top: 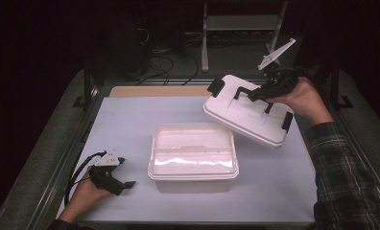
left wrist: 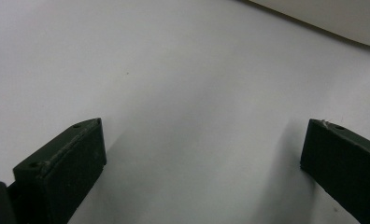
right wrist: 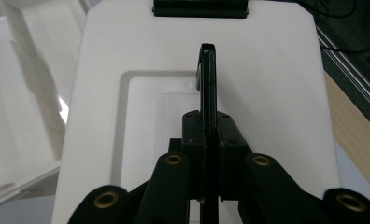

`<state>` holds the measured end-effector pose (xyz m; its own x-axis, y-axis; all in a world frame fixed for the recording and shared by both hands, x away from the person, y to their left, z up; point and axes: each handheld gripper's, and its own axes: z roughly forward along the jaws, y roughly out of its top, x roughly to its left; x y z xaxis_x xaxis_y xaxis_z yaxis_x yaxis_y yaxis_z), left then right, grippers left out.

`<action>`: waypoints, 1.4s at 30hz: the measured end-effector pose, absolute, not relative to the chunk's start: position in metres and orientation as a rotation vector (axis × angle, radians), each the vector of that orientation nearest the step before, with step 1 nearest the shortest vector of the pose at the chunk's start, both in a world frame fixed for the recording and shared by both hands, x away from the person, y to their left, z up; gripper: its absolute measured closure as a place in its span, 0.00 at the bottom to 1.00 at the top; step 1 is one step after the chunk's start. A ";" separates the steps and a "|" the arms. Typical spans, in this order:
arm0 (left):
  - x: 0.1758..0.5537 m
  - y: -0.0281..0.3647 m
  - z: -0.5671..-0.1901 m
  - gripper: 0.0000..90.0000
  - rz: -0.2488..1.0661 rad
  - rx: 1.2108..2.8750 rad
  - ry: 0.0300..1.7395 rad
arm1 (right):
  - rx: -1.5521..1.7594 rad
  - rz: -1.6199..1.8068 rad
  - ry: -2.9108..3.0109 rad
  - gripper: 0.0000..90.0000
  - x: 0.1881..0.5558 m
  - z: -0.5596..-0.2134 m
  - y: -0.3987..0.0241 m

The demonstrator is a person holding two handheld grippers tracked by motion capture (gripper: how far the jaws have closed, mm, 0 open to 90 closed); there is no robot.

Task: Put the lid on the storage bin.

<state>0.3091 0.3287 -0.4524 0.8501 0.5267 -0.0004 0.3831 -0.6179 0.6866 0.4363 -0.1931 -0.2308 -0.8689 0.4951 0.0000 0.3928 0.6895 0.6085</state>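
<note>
The white lid (top: 248,110) is held tilted above the table (top: 130,124), behind and right of the open storage box (top: 193,158), by its black handle (right wrist: 208,88) (clamped in the right gripper (right wrist: 208,140)), while the left gripper (top: 115,178) rests released.

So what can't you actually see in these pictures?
- Underside of the lid: high view, faces away from the camera.
- Inside of the box: high view, glare washes it out.
- Handle base: right gripper view, the right gripper covers it.
- Box: left gripper view, cut by the top edge.
</note>
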 end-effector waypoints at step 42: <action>0.309 0.329 -0.453 0.00 0.262 2.305 0.660 | 0.060 0.927 3.033 0.94 0.388 -0.236 -0.035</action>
<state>0.3089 0.3285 -0.4526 0.8487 0.5289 -0.0014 0.3843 -0.6148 0.6887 0.3882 -0.0354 -0.2365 -0.9988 0.0275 0.0399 0.0451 0.8286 0.5581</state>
